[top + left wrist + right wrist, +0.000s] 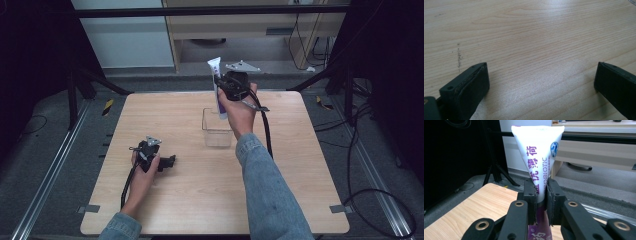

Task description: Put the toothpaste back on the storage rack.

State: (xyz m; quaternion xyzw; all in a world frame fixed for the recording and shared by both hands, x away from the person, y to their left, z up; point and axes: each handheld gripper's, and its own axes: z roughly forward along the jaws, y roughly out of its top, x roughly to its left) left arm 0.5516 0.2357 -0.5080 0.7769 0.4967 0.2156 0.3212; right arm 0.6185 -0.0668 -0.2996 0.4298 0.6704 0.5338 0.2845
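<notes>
A white and purple toothpaste tube (pixel 216 80) stands upright in the air above a clear plastic box (pixel 217 128) at the table's far middle. My right gripper (pixel 223 86) is shut on the tube, raised over the box. In the right gripper view the tube (pixel 538 157) rises with its flat crimped end up, and the two black jaws squeeze it around its middle (pixel 541 195). My left gripper (pixel 169 162) rests on the table at the near left, jaws pointing right. In the left gripper view its jaws stand wide apart (pixel 541 82) over bare wood.
The light wooden table (pixel 300 165) has open surface around the box. Metal rails run along both sides of it. Black stands and cables (pixel 360 140) lie on the floor to the right, and a wooden cabinet (pixel 250 25) stands behind.
</notes>
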